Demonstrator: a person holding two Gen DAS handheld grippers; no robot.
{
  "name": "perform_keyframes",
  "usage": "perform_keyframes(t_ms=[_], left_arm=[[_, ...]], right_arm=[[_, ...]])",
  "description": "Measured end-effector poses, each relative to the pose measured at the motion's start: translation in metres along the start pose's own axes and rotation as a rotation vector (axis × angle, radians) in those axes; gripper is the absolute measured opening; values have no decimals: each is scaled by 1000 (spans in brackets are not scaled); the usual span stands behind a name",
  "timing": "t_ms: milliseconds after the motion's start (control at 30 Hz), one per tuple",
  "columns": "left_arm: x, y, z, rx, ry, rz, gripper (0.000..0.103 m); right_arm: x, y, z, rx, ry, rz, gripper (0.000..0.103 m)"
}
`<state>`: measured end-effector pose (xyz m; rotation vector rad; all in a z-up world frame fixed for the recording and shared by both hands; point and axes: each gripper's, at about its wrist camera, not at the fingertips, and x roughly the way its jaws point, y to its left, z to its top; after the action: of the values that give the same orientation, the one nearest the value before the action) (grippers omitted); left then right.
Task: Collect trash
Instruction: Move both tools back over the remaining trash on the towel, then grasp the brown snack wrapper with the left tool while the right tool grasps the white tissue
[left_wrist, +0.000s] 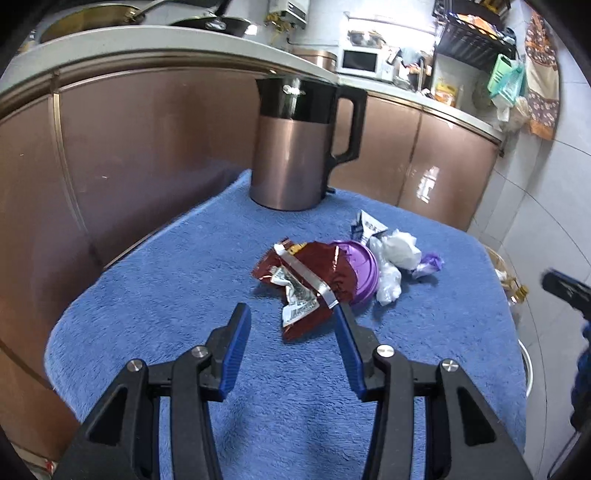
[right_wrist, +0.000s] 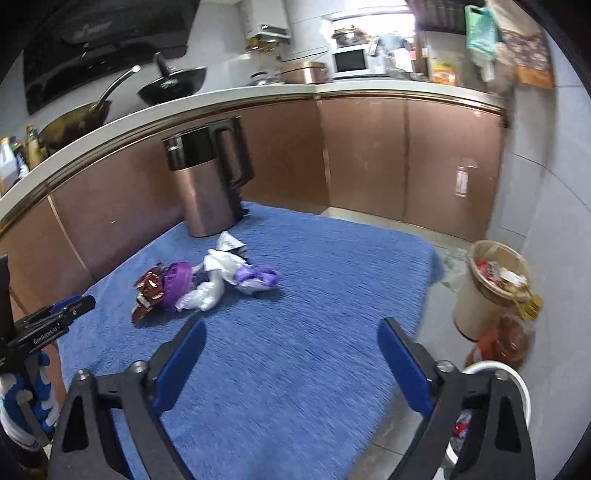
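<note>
Left gripper (left_wrist: 291, 314): fingers are standing partly apart over the blue-covered table (left_wrist: 184, 295), holding nothing; the gap between them is showing only cloth.
Brown wrapper (left_wrist: 303, 280): lying crumpled just ahead of the left fingers, nearer the right-hand fingertip (left_wrist: 341, 314), which is sitting at its near edge; whether they are touching is not clear.
Purple lid (left_wrist: 364, 269): resting against the wrapper, ahead and right of the left fingers.
White plastic scraps (left_wrist: 395, 258): lying just beyond the lid, farther right.
Kettle (left_wrist: 295, 147): standing upright well beyond the left fingers at the table's far edge.
Right gripper (right_wrist: 291, 328): fingers are spread wide and gripping nothing.
Trash pile (right_wrist: 207, 280): lying ahead and left of the right fingers, well apart from them.
Bin (right_wrist: 491, 288): standing off the table, ahead and right of the right fingers.
</note>
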<state>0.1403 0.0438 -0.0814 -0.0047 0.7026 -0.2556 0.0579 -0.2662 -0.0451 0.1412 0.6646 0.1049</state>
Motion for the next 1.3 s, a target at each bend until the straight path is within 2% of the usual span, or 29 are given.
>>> perform_keyframes(t_ms=[133, 200, 433, 567, 700, 733, 767, 933, 967, 1000, 1067, 1300], left_arm=[[23, -5, 8, -8, 51, -92, 45], [34, -10, 12, -1, 62, -105, 45], [88, -24, 29, 10, 106, -71, 45], [105, -20, 32, -23, 117, -50, 45], [110, -9, 26, -73, 120, -62, 44], [111, -6, 24, -85, 124, -63, 41], [112, -3, 21, -92, 128, -62, 39], [106, 8, 13, -135, 114, -69, 25], [103, 10, 12, -144, 110, -70, 23], [101, 12, 10, -154, 106, -69, 15], [96, 15, 7, -163, 99, -58, 14], [69, 20, 2, -169, 64, -34, 13]], right_arm=[[32, 13, 14, -28, 24, 66, 81], [50, 22, 20, -57, 36, 90, 80], [95, 37, 35, -86, 59, 140, 80], [117, 46, 43, -111, 71, 154, 80], [147, 56, 45, -150, 109, 158, 80], [152, 58, 45, -156, 114, 155, 80], [158, 60, 44, -161, 121, 152, 77], [182, 61, 42, -169, 151, 138, 48], [185, 61, 42, -172, 150, 133, 38], [185, 60, 42, -172, 145, 136, 25], [183, 60, 43, -167, 132, 141, 10], [149, 55, 46, -133, 67, 185, 6]])
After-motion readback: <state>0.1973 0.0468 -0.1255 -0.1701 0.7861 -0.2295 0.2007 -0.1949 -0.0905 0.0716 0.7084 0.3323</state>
